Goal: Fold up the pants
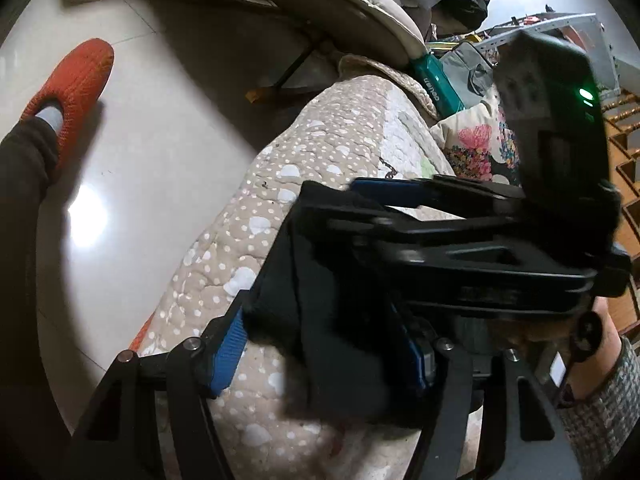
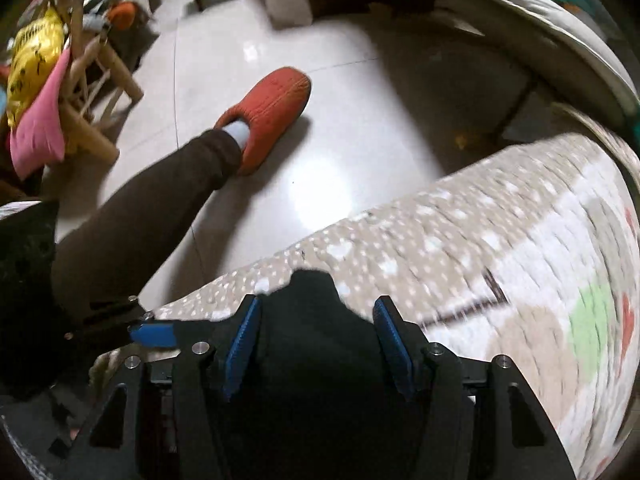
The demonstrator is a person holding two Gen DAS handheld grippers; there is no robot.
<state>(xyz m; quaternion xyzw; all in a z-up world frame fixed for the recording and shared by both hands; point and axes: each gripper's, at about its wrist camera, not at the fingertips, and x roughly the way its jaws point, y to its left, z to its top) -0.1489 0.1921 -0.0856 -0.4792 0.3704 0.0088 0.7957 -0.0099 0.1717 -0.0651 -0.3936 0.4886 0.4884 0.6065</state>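
Observation:
The black pants [image 1: 332, 312] lie bunched on a beige dotted quilt [image 1: 320, 152]. In the left wrist view the cloth fills the space between my left gripper's [image 1: 324, 344] blue pads, which stand apart around a thick wad. My right gripper [image 1: 384, 208] crosses just above it, its blue pad showing. In the right wrist view the pants [image 2: 316, 328] sit between the right gripper's [image 2: 316, 340] blue pads, which also stand wide apart. The left gripper's blue tip [image 2: 154, 334] shows at the lower left.
The quilt [image 2: 480, 264] covers a bed edge beside a glossy tiled floor [image 2: 340, 128]. The person's leg and orange slipper [image 2: 272, 108] stand on the floor. A wooden chair with pink and yellow cloth [image 2: 48, 92] is at the far left. A cushioned seat [image 1: 360, 4] lies beyond.

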